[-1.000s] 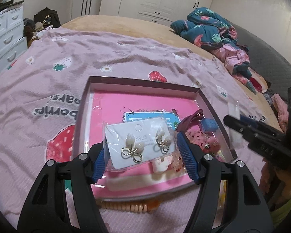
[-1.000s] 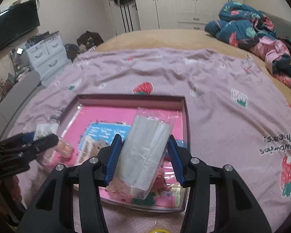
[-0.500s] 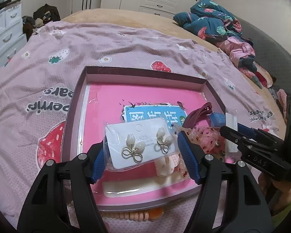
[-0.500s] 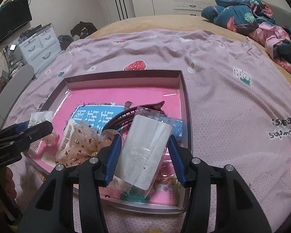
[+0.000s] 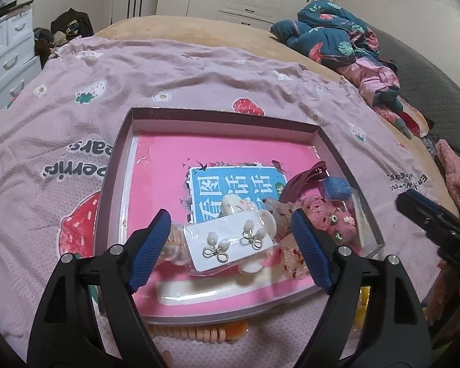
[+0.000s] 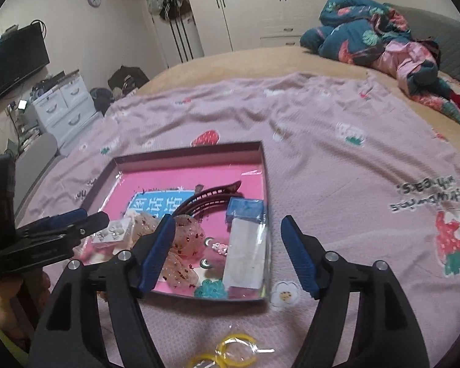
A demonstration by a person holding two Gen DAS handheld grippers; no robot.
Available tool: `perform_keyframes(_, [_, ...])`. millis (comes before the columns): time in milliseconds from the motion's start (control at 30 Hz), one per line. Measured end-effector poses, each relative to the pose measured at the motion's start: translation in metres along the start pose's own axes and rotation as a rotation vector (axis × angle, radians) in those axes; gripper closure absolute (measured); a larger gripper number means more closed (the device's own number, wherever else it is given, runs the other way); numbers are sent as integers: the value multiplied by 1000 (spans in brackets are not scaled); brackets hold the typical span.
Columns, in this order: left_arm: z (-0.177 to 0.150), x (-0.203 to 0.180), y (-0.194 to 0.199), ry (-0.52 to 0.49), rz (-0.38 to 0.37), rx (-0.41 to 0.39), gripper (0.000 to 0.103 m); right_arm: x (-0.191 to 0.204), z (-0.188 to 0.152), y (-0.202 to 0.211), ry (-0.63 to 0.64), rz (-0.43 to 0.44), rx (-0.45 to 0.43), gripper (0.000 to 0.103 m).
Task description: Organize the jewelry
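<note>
A shallow tray [image 5: 224, 113] with a pink liner lies on the strawberry-print bedspread. My left gripper [image 5: 230, 217] hovers over its near part, jaws opening. The white earring card [image 5: 230, 245] in its clear sleeve lies in the tray between the pads, touching neither. My right gripper [image 6: 227, 224] hangs over the tray's right near corner [image 6: 265, 299], its jaws also opening. The clear packet [image 6: 245, 251] rests flat in the tray below it, free of the pads. The earring card [image 6: 112, 230] also shows small under the left gripper [image 6: 86, 217] there.
The tray also holds a dark red hair clip [image 5: 303, 181], a blue box [image 5: 337, 187] and pink sequinned pieces [image 6: 184, 239]. A peach bead bracelet [image 5: 199, 332] lies before the tray, yellow rings [image 6: 230, 355] nearer me. Clothes [image 6: 383, 40] are heaped at the bed's far right.
Both grippers opened. The earring card dropped from the left pads into the tray. The clear packet left the right pads and lies by the tray's right wall; the right gripper drew rightward.
</note>
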State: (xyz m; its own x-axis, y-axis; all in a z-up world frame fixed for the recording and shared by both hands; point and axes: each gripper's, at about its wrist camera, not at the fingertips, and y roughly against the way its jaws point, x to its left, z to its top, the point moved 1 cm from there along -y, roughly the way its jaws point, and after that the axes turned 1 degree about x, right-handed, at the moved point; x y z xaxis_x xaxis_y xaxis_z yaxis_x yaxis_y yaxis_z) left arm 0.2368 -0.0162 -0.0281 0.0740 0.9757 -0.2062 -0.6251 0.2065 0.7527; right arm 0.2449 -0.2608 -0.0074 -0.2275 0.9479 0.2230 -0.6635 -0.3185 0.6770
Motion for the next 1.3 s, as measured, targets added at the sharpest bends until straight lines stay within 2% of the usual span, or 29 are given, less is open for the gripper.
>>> perform_keyframes(333, [9, -9, 34, 10, -28, -58, 10, 1, 1, 55, -2, 4, -89, 22])
perform_keyframes(633, [21, -5, 82, 34, -52, -147, 9, 11, 0, 87, 15, 14, -133, 18])
perform_keyframes(867, [18, -1, 116, 27, -37, -204, 9, 20, -5, 103, 35, 25, -146, 17])
perform_keyframes(1067, [2, 11, 127, 31, -12, -203, 9, 26, -17, 109, 56, 30, -129, 15])
perform_keyframes(1300, [-21, 25, 122, 40, 13, -164, 9, 30, -35, 102, 64, 33, -79, 14])
